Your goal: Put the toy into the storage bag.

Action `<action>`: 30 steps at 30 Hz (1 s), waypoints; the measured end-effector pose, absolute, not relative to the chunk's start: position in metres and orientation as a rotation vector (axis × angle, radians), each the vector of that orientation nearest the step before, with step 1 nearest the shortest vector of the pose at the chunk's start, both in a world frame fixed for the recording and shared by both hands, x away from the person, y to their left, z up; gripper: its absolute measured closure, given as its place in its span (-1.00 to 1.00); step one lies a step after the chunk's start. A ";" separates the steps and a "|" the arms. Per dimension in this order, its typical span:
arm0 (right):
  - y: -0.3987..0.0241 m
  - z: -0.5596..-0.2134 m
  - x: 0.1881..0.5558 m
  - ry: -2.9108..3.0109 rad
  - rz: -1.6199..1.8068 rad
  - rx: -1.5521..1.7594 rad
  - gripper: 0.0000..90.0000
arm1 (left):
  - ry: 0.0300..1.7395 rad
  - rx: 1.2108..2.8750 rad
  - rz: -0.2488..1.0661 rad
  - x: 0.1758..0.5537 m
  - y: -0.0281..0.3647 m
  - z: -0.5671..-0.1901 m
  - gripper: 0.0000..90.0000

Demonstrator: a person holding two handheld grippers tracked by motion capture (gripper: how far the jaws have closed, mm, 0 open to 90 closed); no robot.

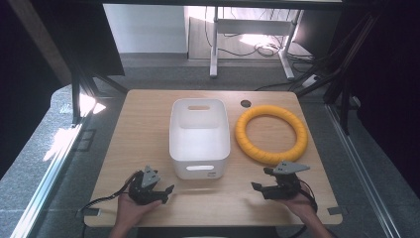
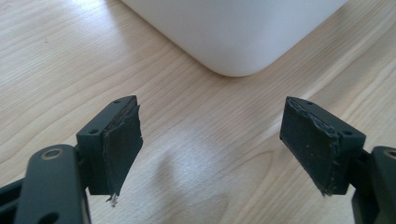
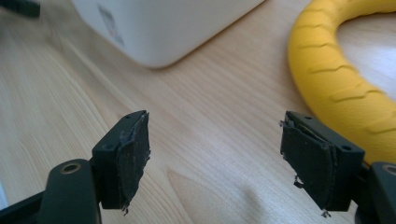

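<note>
white bin (image 1: 199, 136) at the table's (image 1: 143, 124) centre, mouth up, long axis running from the person's edge to the far edge; yellow ring (image 1: 271, 134) lying flat just right of it. left gripper (image 1: 166, 191) and right gripper (image 1: 261, 179) rest near the front edge, on either side of the bin's near end. both have jaws spread wide, holding nothing, over bare wood.

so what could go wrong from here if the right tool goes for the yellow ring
The yellow ring lies flat on the table and looks thick, so the open right tool may slip off its ribbed rim. The white bin sits close beside it, so a swing could knock the bin. The left tool is open and idle.
</note>
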State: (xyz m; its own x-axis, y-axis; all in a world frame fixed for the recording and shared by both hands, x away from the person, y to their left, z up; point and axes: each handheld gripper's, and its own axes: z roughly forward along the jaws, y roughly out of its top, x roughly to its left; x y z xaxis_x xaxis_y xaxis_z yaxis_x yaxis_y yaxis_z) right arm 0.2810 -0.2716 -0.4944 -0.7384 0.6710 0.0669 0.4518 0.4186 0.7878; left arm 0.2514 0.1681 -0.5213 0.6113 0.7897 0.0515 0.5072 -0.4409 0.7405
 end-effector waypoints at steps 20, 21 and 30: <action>-0.297 -0.419 0.328 2.486 1.097 0.875 -0.42 | 1.016 2.155 0.485 0.253 0.164 -0.525 -0.54; -0.297 -0.419 0.328 2.486 1.097 0.875 -0.42 | 1.016 2.155 0.485 0.253 0.164 -0.525 -0.54; -0.288 -0.412 0.376 2.643 0.945 0.866 -0.43 | 1.006 2.176 0.465 0.254 0.161 -0.529 -0.54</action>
